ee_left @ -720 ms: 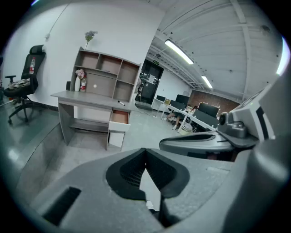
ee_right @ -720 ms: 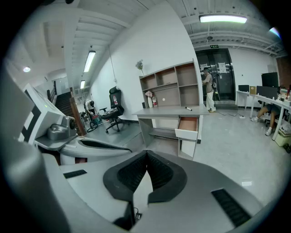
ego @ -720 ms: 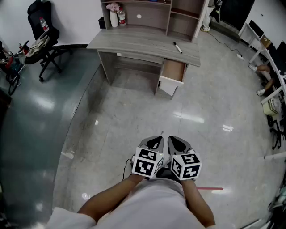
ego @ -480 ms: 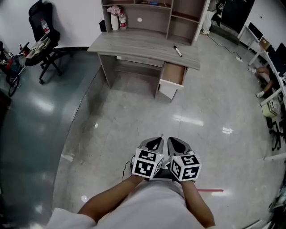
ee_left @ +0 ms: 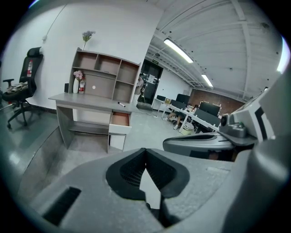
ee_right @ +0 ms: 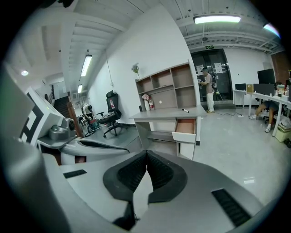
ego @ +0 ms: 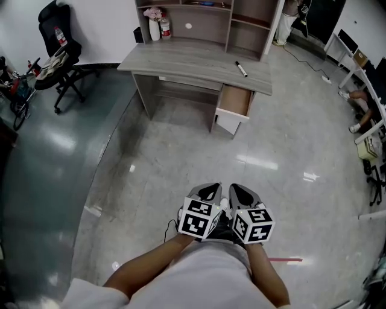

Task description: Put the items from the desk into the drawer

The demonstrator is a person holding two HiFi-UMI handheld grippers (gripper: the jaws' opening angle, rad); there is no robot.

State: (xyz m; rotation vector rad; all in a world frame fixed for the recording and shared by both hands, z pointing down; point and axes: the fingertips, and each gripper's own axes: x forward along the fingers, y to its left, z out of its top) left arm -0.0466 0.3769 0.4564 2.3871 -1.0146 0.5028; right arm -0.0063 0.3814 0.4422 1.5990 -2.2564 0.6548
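A black marker lies on the right part of the grey desk, also visible as the marker in the right gripper view. Under the desk's right end a drawer stands pulled open, empty as far as I can see; the same drawer shows in the left gripper view. My left gripper and right gripper are held side by side close to my body, far from the desk. Both are shut, tips touching, with nothing between them.
A hutch with shelves sits on the desk's back, holding bottles and a small flower. A black office chair stands at the left. Other desks and a seated person's legs are at the right. A person stands near the far doorway.
The view has shifted slightly toward the desk. Both grippers stay together and shut.
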